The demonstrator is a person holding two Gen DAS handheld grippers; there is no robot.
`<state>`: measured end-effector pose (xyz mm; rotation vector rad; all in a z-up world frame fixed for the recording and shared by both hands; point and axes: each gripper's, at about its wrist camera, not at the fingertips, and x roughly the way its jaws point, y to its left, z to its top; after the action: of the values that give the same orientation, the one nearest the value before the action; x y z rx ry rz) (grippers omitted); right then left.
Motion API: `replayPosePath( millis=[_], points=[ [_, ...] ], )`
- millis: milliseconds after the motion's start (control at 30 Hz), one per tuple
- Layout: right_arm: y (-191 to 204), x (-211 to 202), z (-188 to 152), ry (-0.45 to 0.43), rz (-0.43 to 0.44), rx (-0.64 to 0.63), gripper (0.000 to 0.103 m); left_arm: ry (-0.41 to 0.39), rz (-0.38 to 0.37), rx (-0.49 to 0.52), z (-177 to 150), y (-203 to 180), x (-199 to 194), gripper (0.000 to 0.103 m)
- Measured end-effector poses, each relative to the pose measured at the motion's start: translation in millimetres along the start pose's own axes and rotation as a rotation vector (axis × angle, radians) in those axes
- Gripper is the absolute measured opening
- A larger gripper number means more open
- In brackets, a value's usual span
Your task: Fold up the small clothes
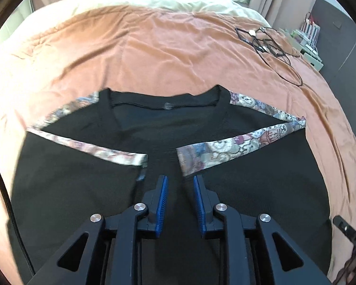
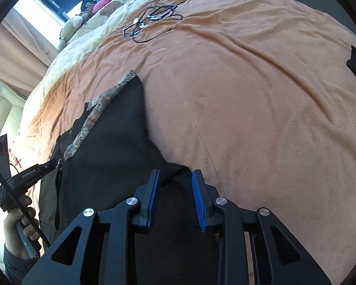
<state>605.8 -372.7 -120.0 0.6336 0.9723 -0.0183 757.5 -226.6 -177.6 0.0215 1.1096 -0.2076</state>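
On an orange blanket spread over a bed, we hold two black grippers with blue ribbed pads above a black top trimmed in patterned tapestry bands. The garment lies flat, neckline pointing away from us toward the pillows, both sleeves folded in so their patterned cuffs nearly meet at mid-chest; its long axis runs from our side up the bed. Our left gripper hangs over the middle of the chest, just below the two cuffs, jaws parted with only fabric showing between them. Our right gripper sits at the top's right edge, jaws apart with a raised fold of black cloth between them; we cannot tell whether the pads touch it. In the right wrist view the left gripper's body carries small white lettering, too blurred for us to read. A tangle of black cable lies well apart on the blanket, near the far corner.
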Motion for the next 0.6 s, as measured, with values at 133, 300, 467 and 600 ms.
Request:
replayPosePath(
  millis=[133,300,467,600],
  points=[
    [7.4,0.0,0.7,0.009,0.009,-0.024,0.034,-0.002,0.031,-0.007,-5.5,20.9,-25.0,0.024],
    [19.8,-9.4,1.4,-0.015,0.030,-0.054,0.056,0.013,0.059,-0.030,-17.3,46.7,-45.9,0.025],
    [31.5,-18.6,-2.8,-0.009,0.043,-0.077,0.056,0.018,0.063,-0.048,-34.6,67.3,-73.9,0.033],
    [44.0,-35.1,-13.9,-0.024,0.035,-0.129,0.073,-0.009,0.069,-0.034,-47.2,77.8,-110.0,0.057]
  ],
)
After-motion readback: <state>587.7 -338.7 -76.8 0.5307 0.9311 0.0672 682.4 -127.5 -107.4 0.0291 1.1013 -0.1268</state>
